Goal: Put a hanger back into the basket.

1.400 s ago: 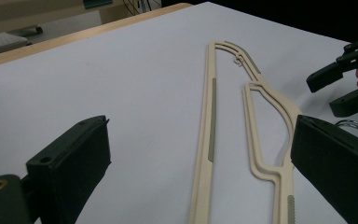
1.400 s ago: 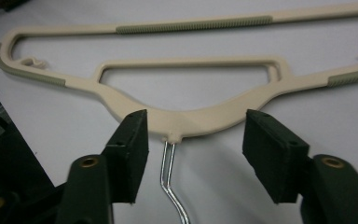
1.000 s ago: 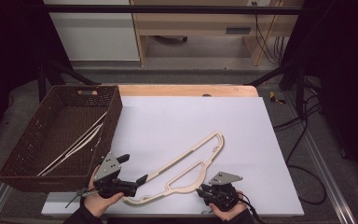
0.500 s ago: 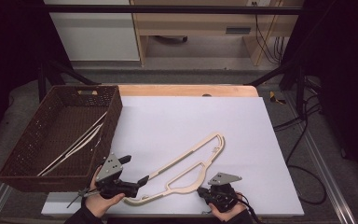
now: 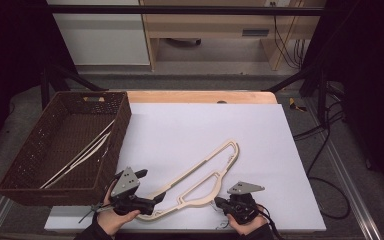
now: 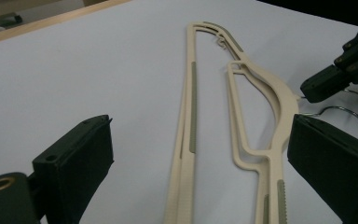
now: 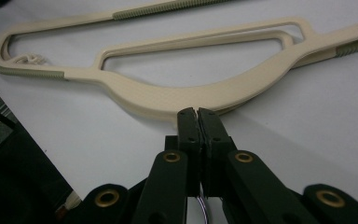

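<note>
High view shows a cream plastic hanger (image 5: 195,182) lying flat on the white table sheet (image 5: 205,130), near its front edge, stretched diagonally between the two hands; a dark wicker basket (image 5: 35,185) stands at the left, just beside the left hand, with pale hangers (image 5: 82,155) already lying inside it. Judging from that, the work looks like gathering hangers into the basket — some are in, this one is not yet lifted.

Left gripper (image 6: 200,154) has its jaws spread wide, one on each side of the hanger's near end, gripping nothing; the cream bars run between them toward the far tip.

Right gripper (image 7: 198,114) has its jaws pressed together at the outer curve of the hanger's middle, where the metal hook (image 6: 349,112) comes off; a bit of wire shows beneath the jaws, so it seems clamped on the hook, though the contact itself is hidden.

What is left, I judge: close the left jaws on the end, raise the hanger level, carry it leftward over the basket rim and lay it with the others.
</note>
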Motion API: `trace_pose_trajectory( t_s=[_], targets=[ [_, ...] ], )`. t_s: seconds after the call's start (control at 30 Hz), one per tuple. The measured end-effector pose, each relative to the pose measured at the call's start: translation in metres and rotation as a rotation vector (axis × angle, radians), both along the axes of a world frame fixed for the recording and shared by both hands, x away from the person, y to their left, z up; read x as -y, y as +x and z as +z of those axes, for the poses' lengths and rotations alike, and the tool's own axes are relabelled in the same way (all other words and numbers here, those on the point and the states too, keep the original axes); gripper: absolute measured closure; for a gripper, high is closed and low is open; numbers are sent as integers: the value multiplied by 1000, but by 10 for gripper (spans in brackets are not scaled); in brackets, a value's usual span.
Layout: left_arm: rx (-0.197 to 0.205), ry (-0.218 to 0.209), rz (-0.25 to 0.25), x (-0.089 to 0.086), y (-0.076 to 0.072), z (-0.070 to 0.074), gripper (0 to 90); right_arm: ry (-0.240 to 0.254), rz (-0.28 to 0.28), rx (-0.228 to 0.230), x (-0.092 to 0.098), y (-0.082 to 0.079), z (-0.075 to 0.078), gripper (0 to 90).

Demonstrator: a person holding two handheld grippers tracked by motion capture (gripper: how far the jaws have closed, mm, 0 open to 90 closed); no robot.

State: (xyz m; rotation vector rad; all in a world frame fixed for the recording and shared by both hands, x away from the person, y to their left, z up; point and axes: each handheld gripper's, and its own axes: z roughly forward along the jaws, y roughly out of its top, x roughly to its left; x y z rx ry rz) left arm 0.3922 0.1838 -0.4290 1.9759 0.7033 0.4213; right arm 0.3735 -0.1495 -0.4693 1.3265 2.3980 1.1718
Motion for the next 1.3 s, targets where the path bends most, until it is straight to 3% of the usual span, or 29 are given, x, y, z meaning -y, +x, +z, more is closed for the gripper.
trace_pose_trajectory(
  t_s=[0.03,0.13,0.3,0.5,0.67,0.87,0.9,1.2,1.23,1.3],
  targets=[
    [1,6,-9,4,0,0,66,-6,5,21,0,1,1,892],
    [-5,29,-42,19,-2,0,73,-14,-13,8,-1,1,9,892],
    [-4,98,-105,53,-1,-2,94,-23,6,29,1,4,13,892],
    [-35,183,-170,92,6,-10,154,-24,2,26,0,5,19,892],
    [-70,230,-210,114,13,-18,246,-31,9,21,0,6,23,892],
    [-75,291,-240,130,16,-27,399,-33,1,19,-2,6,26,892],
    [-66,326,-254,135,15,-29,438,-37,0,19,-2,7,26,892],
    [-52,399,-259,147,14,-33,640,-38,2,29,-2,6,27,892],
    [-56,404,-262,147,13,-33,709,-41,3,29,-2,6,27,892],
    [-49,421,-258,148,12,-33,710,-41,4,29,-2,6,27,892]
  ],
)
